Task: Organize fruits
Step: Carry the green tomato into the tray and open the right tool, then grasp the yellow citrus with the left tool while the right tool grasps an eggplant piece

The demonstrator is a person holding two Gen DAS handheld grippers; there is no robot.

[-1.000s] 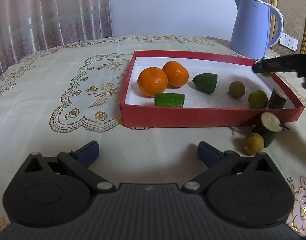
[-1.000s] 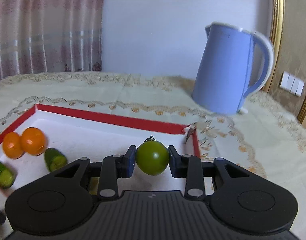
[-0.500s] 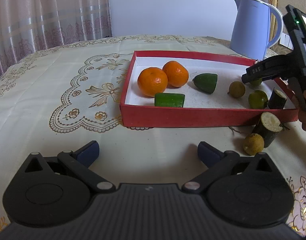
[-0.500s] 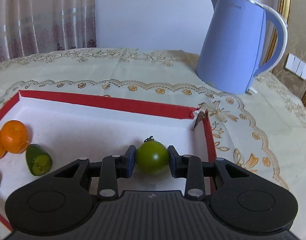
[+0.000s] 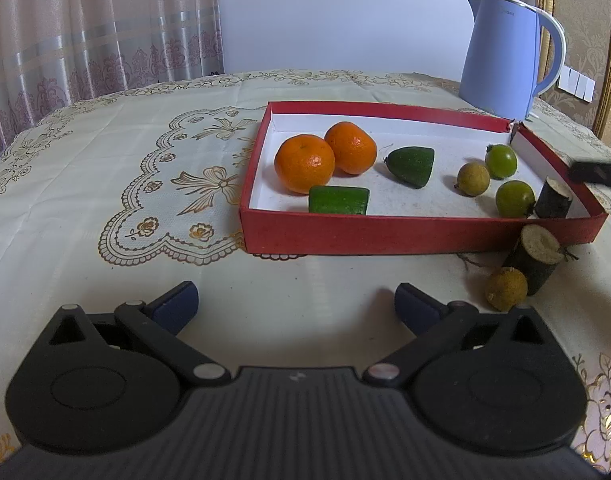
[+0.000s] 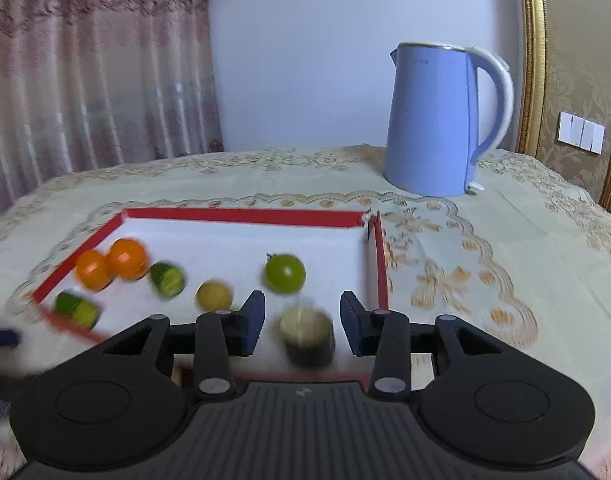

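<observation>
Right gripper [image 6: 301, 322] is opening, empty, just in front of the green tomato [image 6: 285, 273] lying in the red tray [image 6: 241, 213]; withdrawing straight back should avoid nudging it.

Fruits in tray [image 5: 385, 236], kettle [image 5: 501, 52] behind, log [image 5: 535, 254] in front

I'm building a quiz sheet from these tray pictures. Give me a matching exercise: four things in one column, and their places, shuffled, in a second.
Things:
1. two oranges
2. blue kettle
3. brown round fruit
4. green tomato

Places:
A. on the tablecloth, outside the red tray's front wall
B. inside the tray, near its left end
C. on the table behind the tray
D. inside the tray, near its right end

Pairs: 1-B, 2-C, 3-A, 4-D
</observation>
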